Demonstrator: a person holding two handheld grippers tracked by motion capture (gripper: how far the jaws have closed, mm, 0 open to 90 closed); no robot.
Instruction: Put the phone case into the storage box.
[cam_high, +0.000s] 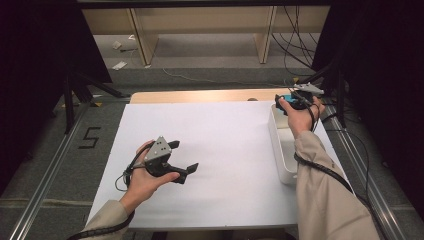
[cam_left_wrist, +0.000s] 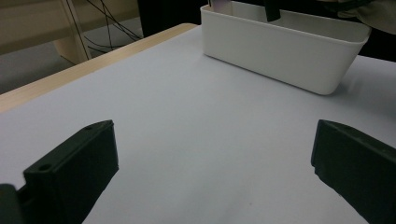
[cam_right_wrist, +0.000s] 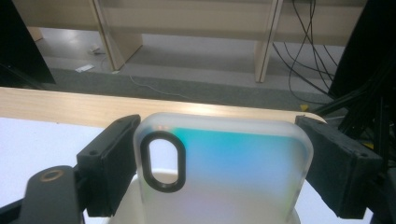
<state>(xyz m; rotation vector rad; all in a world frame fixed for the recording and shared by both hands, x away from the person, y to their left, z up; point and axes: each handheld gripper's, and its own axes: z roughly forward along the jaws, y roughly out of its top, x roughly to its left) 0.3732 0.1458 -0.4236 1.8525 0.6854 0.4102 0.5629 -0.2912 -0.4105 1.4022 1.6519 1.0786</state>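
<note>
Table under white sheet spans our workspace, with a white bin at its right edge. Over the bin's far end our right gripper clamps a translucent phone case by its long edges, upright, its camera cutout topmost, forearm stretched forward. Our left gripper rests on the sheet, jaws spread wide, nothing between them, pointing toward the bin.

The phone case is frosted, teal fading to white (black-ringed cutout); the bin is white.
</note>
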